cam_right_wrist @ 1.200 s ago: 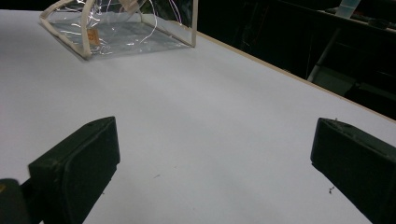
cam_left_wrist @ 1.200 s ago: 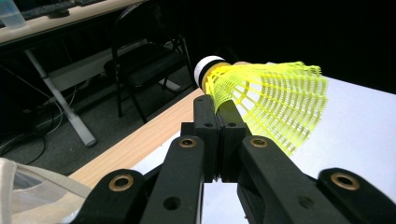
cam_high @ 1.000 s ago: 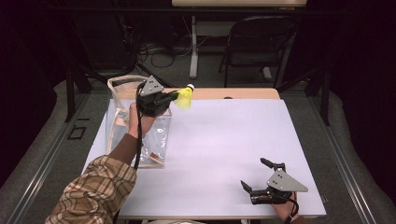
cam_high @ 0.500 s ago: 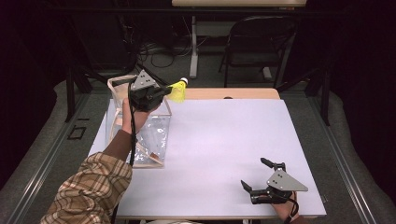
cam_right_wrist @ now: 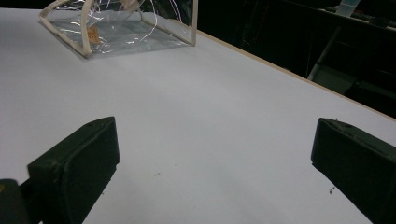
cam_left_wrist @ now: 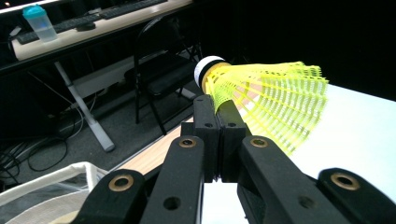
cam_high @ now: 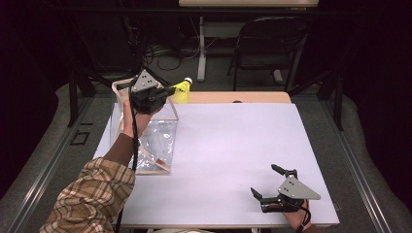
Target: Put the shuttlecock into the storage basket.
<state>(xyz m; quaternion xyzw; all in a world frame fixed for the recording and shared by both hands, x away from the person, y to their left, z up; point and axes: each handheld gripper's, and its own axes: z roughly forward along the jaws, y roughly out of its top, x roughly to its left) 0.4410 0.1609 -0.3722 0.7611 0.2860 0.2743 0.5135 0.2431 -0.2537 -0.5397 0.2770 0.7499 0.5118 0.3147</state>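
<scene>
A yellow mesh shuttlecock [cam_high: 180, 91] with a white tip is pinched in my left gripper [cam_high: 165, 93], held in the air above the far left of the table. In the left gripper view the jaws are shut on the edge of the shuttlecock's [cam_left_wrist: 266, 103] skirt near its base. Just below stands a clear plastic bag [cam_high: 145, 138] with a pale frame, its top open. My right gripper [cam_high: 268, 180] rests at the table's near right corner, its fingers [cam_right_wrist: 74, 168] wide apart with nothing between them.
The white table top [cam_high: 233, 145] stretches between the bag and the right gripper. A folding chair [cam_high: 267, 48] and desk legs with cables stand on the floor beyond the far edge. The bag [cam_right_wrist: 121, 28] lies far from the right gripper.
My left gripper has lifted the shuttlecock a little up and toward the far side, over the bag's top. The right gripper has stayed where it was.
</scene>
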